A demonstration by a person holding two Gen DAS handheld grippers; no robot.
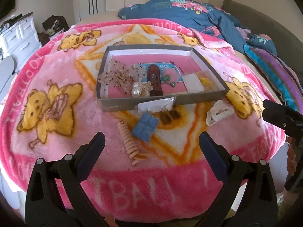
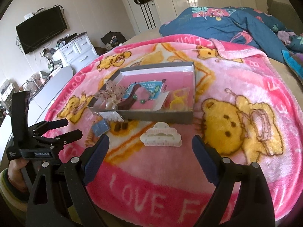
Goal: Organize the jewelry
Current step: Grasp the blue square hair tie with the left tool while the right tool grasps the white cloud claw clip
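A grey shallow box (image 1: pixel 162 102) (image 2: pixel 157 116) on the pink blanket holds several hair accessories: a speckled bow (image 1: pixel 115 73), a pearl clip (image 1: pixel 136 91), a brown clip (image 1: pixel 155 80), yellow rings (image 2: pixel 179 99). In front of it lie a clear packet (image 1: pixel 156 105), a blue square piece (image 1: pixel 145 127) (image 2: pixel 101 129), a peach spiral hair tie (image 1: pixel 130 143) and a white claw clip (image 1: pixel 219 112) (image 2: pixel 161 137). My left gripper (image 1: pixel 151 141) is open and empty just before the spiral tie. My right gripper (image 2: pixel 150 143) is open and empty, just short of the claw clip.
The pink cartoon blanket (image 1: pixel 56 132) covers the bed. A blue floral duvet (image 1: pixel 189 17) is bunched at the far side with a striped pillow (image 1: pixel 274 71). A white dresser (image 2: pixel 75 51) and a wall television (image 2: pixel 41 30) stand to the left.
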